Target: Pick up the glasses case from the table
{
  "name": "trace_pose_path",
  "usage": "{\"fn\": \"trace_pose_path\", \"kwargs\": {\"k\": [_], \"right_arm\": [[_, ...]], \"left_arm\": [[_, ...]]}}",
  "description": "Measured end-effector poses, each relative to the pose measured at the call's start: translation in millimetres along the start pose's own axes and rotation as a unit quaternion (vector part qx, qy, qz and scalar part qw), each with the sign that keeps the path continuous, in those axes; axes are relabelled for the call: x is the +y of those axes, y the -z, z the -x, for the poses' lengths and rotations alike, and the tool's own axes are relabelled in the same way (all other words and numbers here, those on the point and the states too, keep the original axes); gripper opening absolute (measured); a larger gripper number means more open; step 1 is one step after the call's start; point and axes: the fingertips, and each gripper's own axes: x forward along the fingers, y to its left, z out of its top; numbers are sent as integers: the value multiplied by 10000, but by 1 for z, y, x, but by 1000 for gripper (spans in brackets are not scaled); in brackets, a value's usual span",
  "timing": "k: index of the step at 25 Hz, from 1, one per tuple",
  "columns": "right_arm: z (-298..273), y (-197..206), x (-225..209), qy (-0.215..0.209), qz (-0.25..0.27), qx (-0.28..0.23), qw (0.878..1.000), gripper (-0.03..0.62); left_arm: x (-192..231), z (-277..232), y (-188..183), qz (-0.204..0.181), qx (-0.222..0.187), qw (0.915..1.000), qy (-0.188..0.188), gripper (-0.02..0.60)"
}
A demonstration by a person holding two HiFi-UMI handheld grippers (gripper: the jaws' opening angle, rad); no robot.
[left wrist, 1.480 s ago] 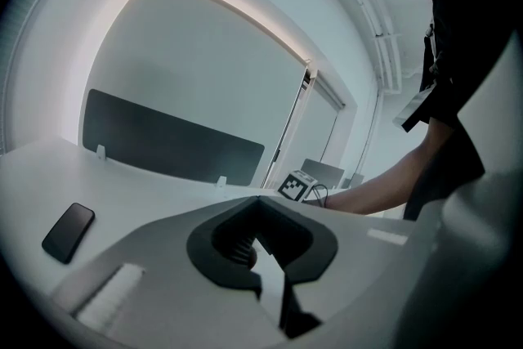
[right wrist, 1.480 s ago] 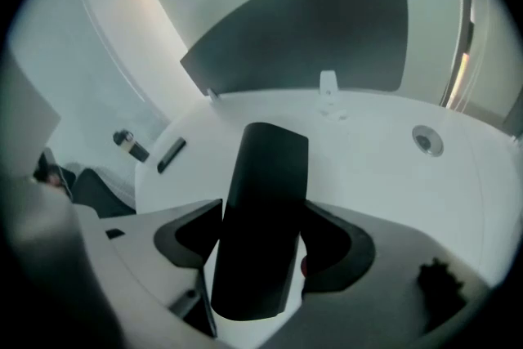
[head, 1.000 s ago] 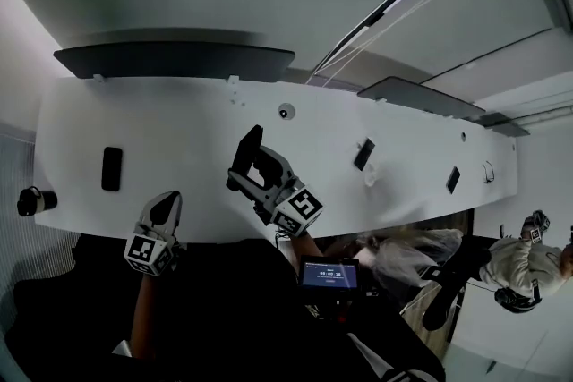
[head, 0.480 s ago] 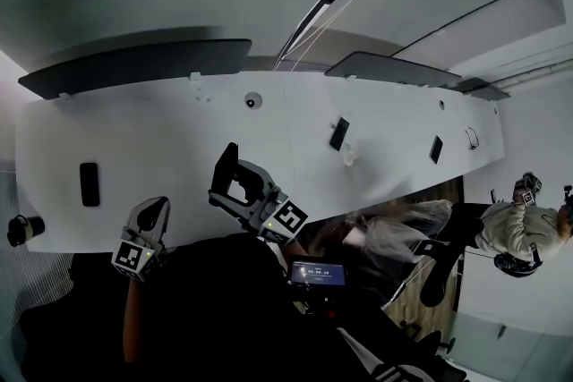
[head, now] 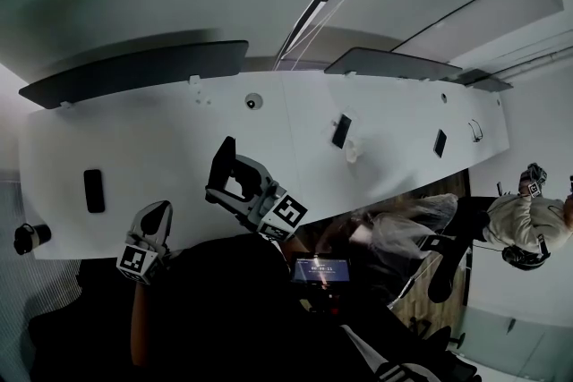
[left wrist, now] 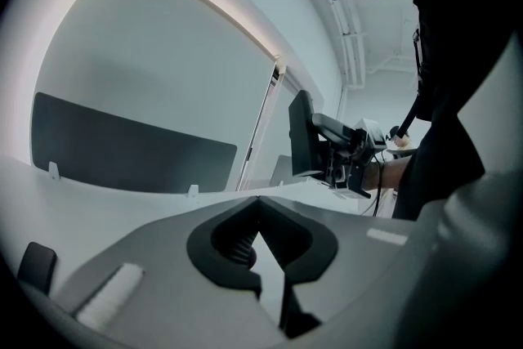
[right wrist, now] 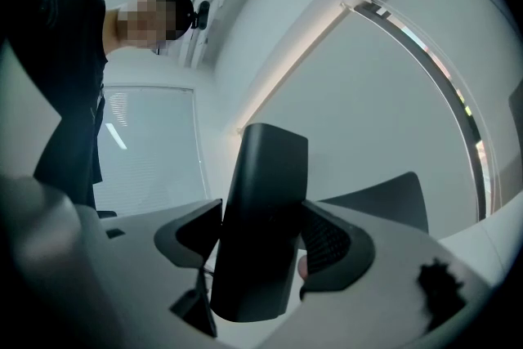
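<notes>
One smooth black oblong glasses case (right wrist: 261, 208) sits clamped in right gripper (head: 235, 185), apparently lifted clear of long white table (head: 134, 148). Left gripper (left wrist: 260, 204) closed, empty. Pickup looks done; next calls for steady hold.

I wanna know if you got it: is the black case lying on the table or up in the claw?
Up in the claw. The right claw is shut on the glasses case, upright against the wall.
</notes>
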Motion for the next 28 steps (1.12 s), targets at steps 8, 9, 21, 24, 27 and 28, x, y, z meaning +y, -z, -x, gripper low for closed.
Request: {"fn": "trace_pose_path", "kwargs": {"k": [8,9,21,24,27,28], "right_arm": [[-3,-5,1,-32,58,53,10000,324],[-3,-4,1,-43,65,74,9999,324],[-3,6,-3,-81,5,181,9998,323],[-2,8,-4,-61,-28,187,9998,322],[-1,12,-5,-62,-13,242,9997,322],[-1,13,-5,-67,-27,252,9997,322]], "left_arm": [[-5,-7,-5,-114,-112,9998,84,6],[-4,-7,-7,-136,-152,9998,78,6],[1,-2,-17,21,-256,9996,-85,6],[3,-1,-11,-16,-305,9995,-70,6],[3,-1,-10,-59,-276,9996,-70,6],[3,0,-10,-103,-256,9996,-79,6]]}}
